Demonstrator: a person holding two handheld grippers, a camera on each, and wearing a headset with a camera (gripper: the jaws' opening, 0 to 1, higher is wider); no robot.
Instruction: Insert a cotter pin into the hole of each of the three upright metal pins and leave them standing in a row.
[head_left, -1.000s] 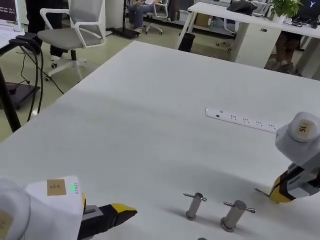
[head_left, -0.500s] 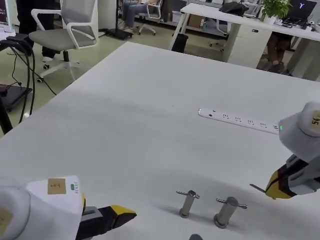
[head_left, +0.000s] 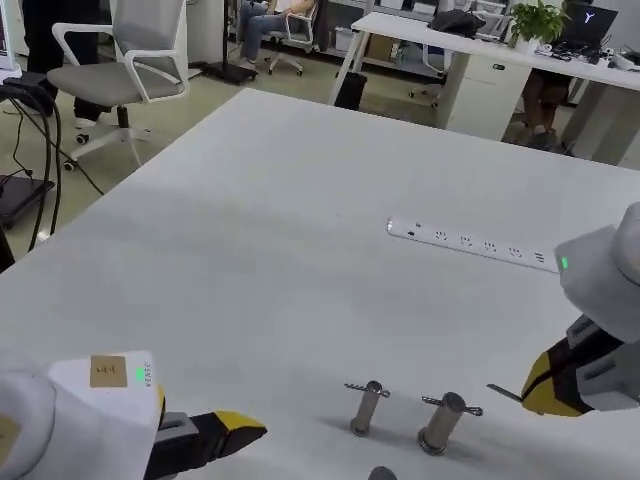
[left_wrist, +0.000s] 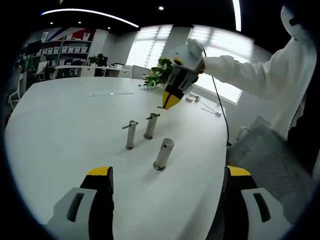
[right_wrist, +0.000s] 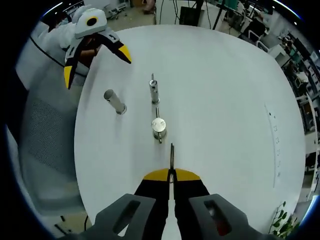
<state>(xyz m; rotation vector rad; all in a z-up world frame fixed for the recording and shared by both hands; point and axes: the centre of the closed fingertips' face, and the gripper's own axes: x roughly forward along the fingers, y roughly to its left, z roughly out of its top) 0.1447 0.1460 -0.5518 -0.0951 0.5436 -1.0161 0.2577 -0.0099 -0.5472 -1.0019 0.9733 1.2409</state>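
Three upright metal pins stand on the white table (head_left: 250, 230). Two carry cotter pins: one (head_left: 365, 405) (left_wrist: 131, 134) (right_wrist: 156, 90) and its neighbour (head_left: 440, 420) (left_wrist: 150, 125) (right_wrist: 159, 127). The third pin (left_wrist: 163, 153) (right_wrist: 116, 101) has a bare hole and stands nearest my left gripper. My right gripper (head_left: 540, 385) (right_wrist: 172, 172) (left_wrist: 170, 97) is shut on a thin cotter pin (head_left: 503, 392) (right_wrist: 171, 157), held just right of the pins and pointing toward them. My left gripper (head_left: 235, 432) (left_wrist: 167, 172) (right_wrist: 95, 45) is open and holds nothing, low at the table's near edge.
A white power strip (head_left: 470, 243) lies on the table beyond the pins. An office chair (head_left: 110, 70) and cables stand on the floor to the left, with desks (head_left: 480, 60) and seated people further back. A person's white sleeve (left_wrist: 250, 70) reaches in behind the right gripper.
The head camera has shifted, sliding the scene slightly left and down. Both grippers stay about where they were relative to the pins; the right one still grips its cotter pin.
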